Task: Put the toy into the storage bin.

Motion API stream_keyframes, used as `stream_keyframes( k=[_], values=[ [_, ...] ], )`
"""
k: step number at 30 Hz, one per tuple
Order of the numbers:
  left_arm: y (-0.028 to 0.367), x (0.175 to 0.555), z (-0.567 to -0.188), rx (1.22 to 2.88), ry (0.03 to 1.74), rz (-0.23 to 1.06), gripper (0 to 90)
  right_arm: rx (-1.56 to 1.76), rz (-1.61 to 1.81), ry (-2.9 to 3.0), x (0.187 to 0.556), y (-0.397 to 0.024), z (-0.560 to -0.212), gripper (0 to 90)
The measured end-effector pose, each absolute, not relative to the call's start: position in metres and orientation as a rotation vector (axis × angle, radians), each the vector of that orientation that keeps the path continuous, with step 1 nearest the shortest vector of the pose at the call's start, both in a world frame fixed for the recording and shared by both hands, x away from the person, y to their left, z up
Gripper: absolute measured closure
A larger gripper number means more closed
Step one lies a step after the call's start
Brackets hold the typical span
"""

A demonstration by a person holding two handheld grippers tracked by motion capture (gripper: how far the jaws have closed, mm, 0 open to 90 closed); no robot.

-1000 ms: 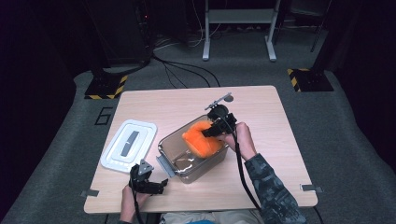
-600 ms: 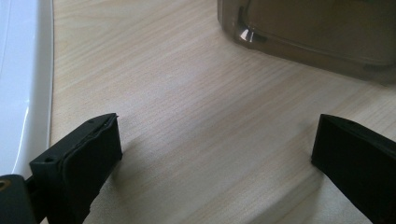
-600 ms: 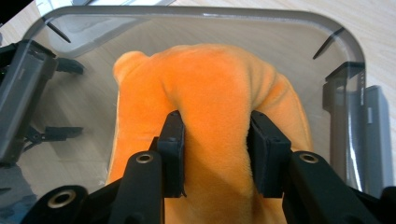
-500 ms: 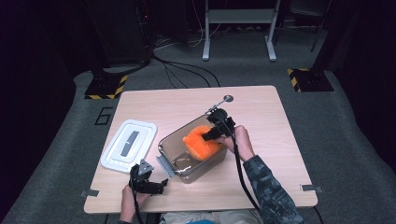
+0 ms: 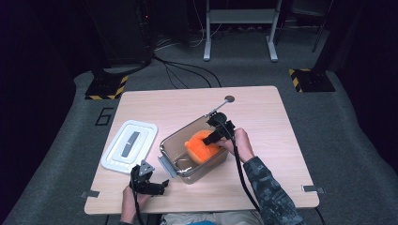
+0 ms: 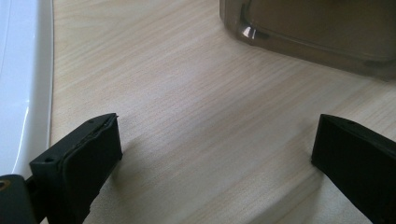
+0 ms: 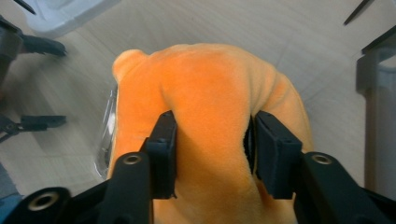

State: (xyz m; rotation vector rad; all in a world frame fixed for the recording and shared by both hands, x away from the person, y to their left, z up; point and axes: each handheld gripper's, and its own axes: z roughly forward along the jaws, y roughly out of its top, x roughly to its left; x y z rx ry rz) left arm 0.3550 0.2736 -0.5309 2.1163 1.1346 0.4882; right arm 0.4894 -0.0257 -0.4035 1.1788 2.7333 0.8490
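Lowering an orange plush toy (image 7: 210, 121) into a clear plastic bin (image 5: 174, 143), the right gripper (image 5: 217, 136) has its jaws pressed into the toy's sides, though they have just been opening. The risk: a soft body springing back may catch on the bin's rim and settle half outside. The left gripper (image 5: 151, 183), jaws wide apart with nothing between them, rests on the wooden table (image 5: 263, 112) beside the white lid (image 5: 129, 145) and does not steady the bin.
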Motion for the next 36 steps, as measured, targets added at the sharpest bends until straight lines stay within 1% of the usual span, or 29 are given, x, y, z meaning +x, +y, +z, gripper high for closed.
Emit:
stream_keyframes(
  k=[5,7,8,9,10,15,16,17,19,20,21,25,28,33,36],
  values=[
    [0.273,0.355,-0.531,2.114,1.136,0.491,1.1,1.179,0.833,2.739,0.49,-0.025,-0.405,48.6],
    [0.273,0.355,-0.531,2.113,1.137,0.491,1.1,1.173,0.828,2.739,0.49,-0.024,-0.405,44.9],
    [0.273,0.355,-0.531,2.111,1.138,0.491,1.1,1.166,0.827,2.743,0.489,-0.024,-0.405,40.0],
    [0.273,0.355,-0.531,2.111,1.138,0.491,1.1,1.166,0.827,2.743,0.489,-0.024,-0.405,40.0],
    [0.273,0.355,-0.531,2.112,1.137,0.49,1.1,1.167,0.828,2.742,0.489,-0.025,-0.404,37.3],
    [0.273,0.355,-0.531,2.113,1.137,0.491,1.1,1.159,0.847,2.738,0.488,-0.027,-0.401,33.5],
    [0.273,0.355,-0.531,2.113,1.137,0.488,1.1,1.161,0.857,2.732,0.487,-0.029,-0.399,31.5],
    [0.274,0.355,-0.531,2.115,1.136,0.49,1.1,1.161,0.857,2.732,0.487,-0.029,-0.399,31.5],
    [0.273,0.355,-0.531,2.113,1.137,0.491,1.1,1.163,0.865,2.724,0.486,-0.031,-0.397,27.5],
    [0.273,0.355,-0.531,2.111,1.138,0.489,1.1,1.157,0.879,2.714,0.484,-0.032,-0.394,22.9],
    [0.273,0.355,-0.531,2.114,1.137,0.49,1.1,1.157,0.879,2.714,0.484,-0.032,-0.394,22.9],
    [0.273,0.355,-0.531,2.113,1.137,0.491,1.1,1.134,0.905,2.699,0.481,-0.035,-0.389,15.2],
    [0.274,0.355,-0.531,2.115,1.136,0.49,1.1,1.105,0.951,2.685,0.478,-0.038,-0.384,12.6],
    [0.273,0.355,-0.531,2.112,1.138,0.488,1.1,1.052,1.015,2.642,0.473,-0.046,-0.376,4.8],
    [0.273,0.355,-0.531,2.113,1.137,0.491,1.1,1.033,1.052,2.616,0.471,-0.052,-0.372,2.6]
  ],
)
